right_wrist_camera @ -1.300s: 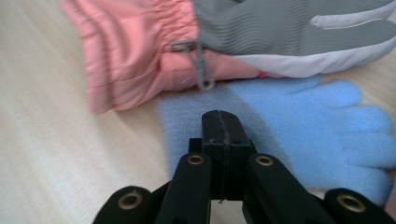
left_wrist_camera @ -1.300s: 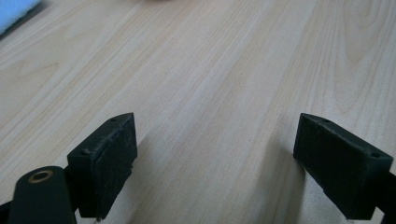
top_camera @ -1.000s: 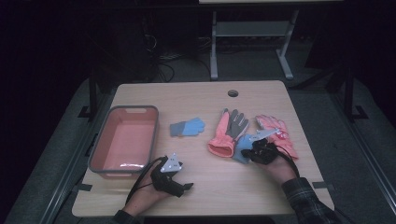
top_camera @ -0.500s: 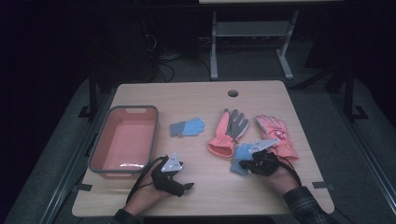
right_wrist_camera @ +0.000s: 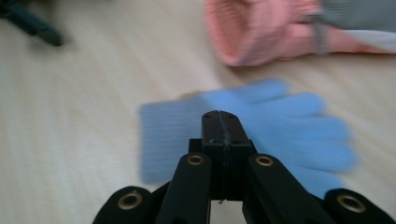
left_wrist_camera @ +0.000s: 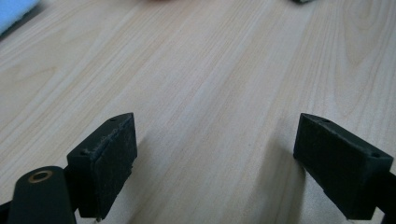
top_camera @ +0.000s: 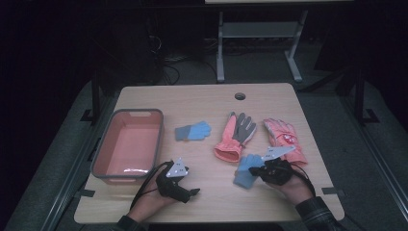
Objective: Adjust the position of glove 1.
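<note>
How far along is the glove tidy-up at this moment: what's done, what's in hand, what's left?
Done: nothing; the pink bin holds no glove. In hand: the right gripper is shut on a light blue glove, which lies near the table's front edge. The left gripper is open over bare wood. Left: the other blue glove, the pink-and-grey glove and the pink glove lie on the table.

Light blue knit glove (top_camera: 245,170), flat and slightly crumpled on the table's near right, fingers spread (right_wrist_camera: 289,121)
</note>
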A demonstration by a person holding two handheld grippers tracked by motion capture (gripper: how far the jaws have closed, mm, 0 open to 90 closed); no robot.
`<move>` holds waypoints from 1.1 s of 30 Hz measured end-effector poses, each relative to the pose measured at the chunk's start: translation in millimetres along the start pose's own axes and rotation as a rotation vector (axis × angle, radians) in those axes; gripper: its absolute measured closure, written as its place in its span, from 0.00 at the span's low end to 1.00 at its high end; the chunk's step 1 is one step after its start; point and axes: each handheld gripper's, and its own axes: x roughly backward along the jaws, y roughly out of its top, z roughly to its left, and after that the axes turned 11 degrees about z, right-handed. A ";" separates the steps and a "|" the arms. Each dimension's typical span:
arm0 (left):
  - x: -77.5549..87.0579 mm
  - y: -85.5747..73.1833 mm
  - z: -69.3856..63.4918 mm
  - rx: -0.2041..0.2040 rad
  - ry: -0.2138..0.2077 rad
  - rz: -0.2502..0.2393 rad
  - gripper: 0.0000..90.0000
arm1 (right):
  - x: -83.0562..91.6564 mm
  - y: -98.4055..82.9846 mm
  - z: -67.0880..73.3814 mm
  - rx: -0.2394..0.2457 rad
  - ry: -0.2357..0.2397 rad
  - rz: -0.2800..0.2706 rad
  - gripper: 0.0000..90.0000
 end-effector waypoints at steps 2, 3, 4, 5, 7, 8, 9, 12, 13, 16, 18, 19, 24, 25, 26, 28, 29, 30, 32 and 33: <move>0.0 0.1 0.1 0.000 0.000 0.001 0.14 | 4.1 -2.2 -10.2 -0.026 -0.026 -0.011 1.00; -0.2 0.3 0.3 -0.001 -0.001 0.000 0.14 | 4.2 -3.3 -15.2 -0.038 -0.035 -0.014 1.00; -0.3 0.4 0.4 -0.002 -0.001 0.000 0.14 | 3.8 -4.5 -20.4 -0.039 -0.044 -0.003 1.00; -0.3 0.5 0.3 -0.002 -0.001 0.000 0.14 | 1.5 -6.0 -25.4 -0.045 -0.055 0.010 1.00; -0.2 0.5 0.3 -0.002 -0.001 0.001 0.14 | 0.2 -6.6 -27.9 -0.049 -0.056 0.019 1.00; -0.2 0.5 0.3 -0.001 0.000 0.001 0.14 | -4.7 -8.1 -32.4 -0.060 -0.061 0.046 1.00; -0.2 0.5 0.2 -0.001 0.000 0.002 0.14 | -6.1 -8.7 -33.6 -0.054 -0.062 0.055 1.00; -0.2 0.4 0.1 0.000 0.003 0.001 0.14 | -6.9 -8.7 -32.1 -0.046 -0.058 0.056 1.00; -0.2 0.4 0.2 -0.001 0.003 0.001 0.14 | -6.8 -8.5 -29.7 -0.052 -0.049 0.059 1.00; -0.2 0.5 0.4 -0.004 0.004 0.000 0.14 | -9.2 -8.7 -24.8 -0.028 -0.038 0.066 1.00; -0.2 0.4 0.3 -0.004 0.004 0.001 0.14 | -10.6 -8.1 -21.9 -0.013 -0.026 0.069 1.00; -0.2 0.4 0.4 -0.004 0.004 0.000 0.14 | -11.2 -7.6 -19.5 -0.010 -0.021 0.070 1.00; -0.3 0.6 0.5 -0.006 0.005 0.000 0.14 | -13.8 -6.1 -13.9 0.012 -0.003 0.078 1.00; -0.3 0.6 0.5 -0.006 0.005 0.000 0.14 | -14.5 -5.8 -12.6 0.017 0.000 0.076 1.00; -0.3 0.6 0.5 -0.006 0.004 0.000 0.14 | -14.9 -5.4 -10.9 0.021 0.002 0.079 1.00; -0.2 0.6 0.5 -0.006 0.005 0.001 0.14 | -15.7 -5.0 -8.5 0.033 0.009 0.079 1.00; -0.3 0.6 0.5 -0.005 0.004 0.000 0.14 | -16.2 -4.8 -6.5 0.040 0.017 0.080 1.00; -0.2 0.6 0.5 -0.006 0.005 0.001 0.14 | -16.4 -4.6 -5.6 0.051 0.019 0.082 1.00; -0.2 0.6 0.5 -0.006 0.004 0.001 0.14 | -17.4 -4.0 -1.4 0.065 0.028 0.083 1.00; -0.2 0.6 0.4 -0.005 0.004 0.000 0.14 | -18.0 -3.4 0.8 0.074 0.030 0.084 1.00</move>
